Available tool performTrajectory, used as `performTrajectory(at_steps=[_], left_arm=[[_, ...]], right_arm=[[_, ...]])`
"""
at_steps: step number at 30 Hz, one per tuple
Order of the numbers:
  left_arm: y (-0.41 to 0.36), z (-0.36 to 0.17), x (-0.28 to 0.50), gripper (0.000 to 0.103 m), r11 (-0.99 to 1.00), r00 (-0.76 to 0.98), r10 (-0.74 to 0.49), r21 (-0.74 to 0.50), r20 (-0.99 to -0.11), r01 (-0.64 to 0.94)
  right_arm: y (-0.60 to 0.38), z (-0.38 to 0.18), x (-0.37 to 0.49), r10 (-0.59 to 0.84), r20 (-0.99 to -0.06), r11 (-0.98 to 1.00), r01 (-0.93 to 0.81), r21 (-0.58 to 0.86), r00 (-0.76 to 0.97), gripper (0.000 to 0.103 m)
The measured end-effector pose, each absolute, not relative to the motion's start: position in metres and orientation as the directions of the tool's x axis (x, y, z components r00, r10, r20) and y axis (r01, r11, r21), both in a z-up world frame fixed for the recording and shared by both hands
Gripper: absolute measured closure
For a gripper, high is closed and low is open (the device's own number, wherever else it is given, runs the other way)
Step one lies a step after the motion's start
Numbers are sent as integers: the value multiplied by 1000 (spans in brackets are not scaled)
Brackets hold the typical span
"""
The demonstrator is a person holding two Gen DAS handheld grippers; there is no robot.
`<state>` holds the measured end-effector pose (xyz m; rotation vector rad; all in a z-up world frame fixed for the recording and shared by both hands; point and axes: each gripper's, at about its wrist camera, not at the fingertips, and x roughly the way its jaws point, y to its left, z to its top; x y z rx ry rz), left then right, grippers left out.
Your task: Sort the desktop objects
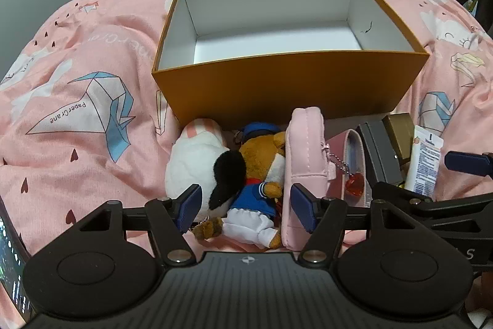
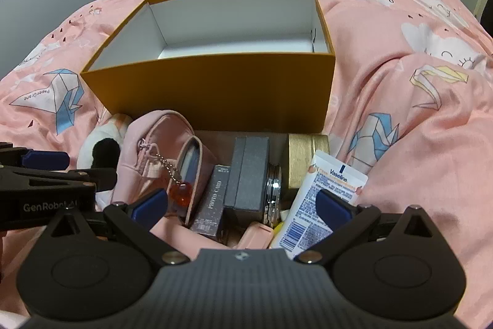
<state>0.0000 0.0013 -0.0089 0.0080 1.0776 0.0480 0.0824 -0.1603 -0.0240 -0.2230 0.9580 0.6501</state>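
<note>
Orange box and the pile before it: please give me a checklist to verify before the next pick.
1. Orange box open, nothing seen inside: ok.
2. Left gripper open, fingers either side of the sailor plush: ok.
3. Plush free of neighbours: not ok, it touches the white plush and pink pouch.
4. Right gripper open, holding nothing: ok.
5. Vaseline tube free to lift: cannot tell.

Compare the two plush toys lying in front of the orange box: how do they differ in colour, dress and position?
The white plush is white with a black patch and no visible clothes; the brown plush is brown in a blue sailor outfit and cap. The white plush lies leftmost; the brown plush sits between it and the pink pouch. Both are soft toys, lying touching on the pink bedding.
</note>
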Motion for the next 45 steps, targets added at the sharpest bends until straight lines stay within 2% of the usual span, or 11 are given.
performTrajectory(at_steps=[18, 26, 30, 31, 32, 35, 37, 40, 45], left_arm=[[7, -14, 1, 31, 998, 464, 33, 8, -885, -56], [8, -14, -2, 44, 999, 474, -8, -26, -880, -31], [10, -6, -2, 51, 999, 493, -49, -54, -869, 4], [11, -4, -1, 60, 998, 495, -59, -63, -867, 10], [14, -1, -1, 62, 997, 492, -67, -72, -868, 8], [27, 3, 1, 65, 994, 481, -95, -111, -872, -6], [33, 5, 2, 66, 991, 474, -115, -135, -873, -7], [40, 7, 3, 66, 987, 465, -136, -159, -875, -10], [52, 11, 13, 66, 988, 453, -135, -156, -881, -10]], right_arm=[[-158, -31, 83, 415, -829, 785, -608, 119, 374, 1], [-160, -31, 80, 440, -819, 773, -620, 135, 369, 3], [-158, -25, 81, 452, -811, 758, -639, 130, 372, 13], [-158, -23, 82, 460, -807, 753, -645, 133, 371, 18], [-157, -22, 82, 466, -806, 748, -650, 136, 367, 20], [-152, -18, 86, 481, -807, 729, -667, 152, 342, 30], [-147, -16, 89, 495, -813, 713, -678, 179, 307, 41], [-139, -13, 93, 518, -813, 686, -696, 211, 264, 47], [-121, 0, 100, 561, -802, 635, -728, 260, 203, 49]])
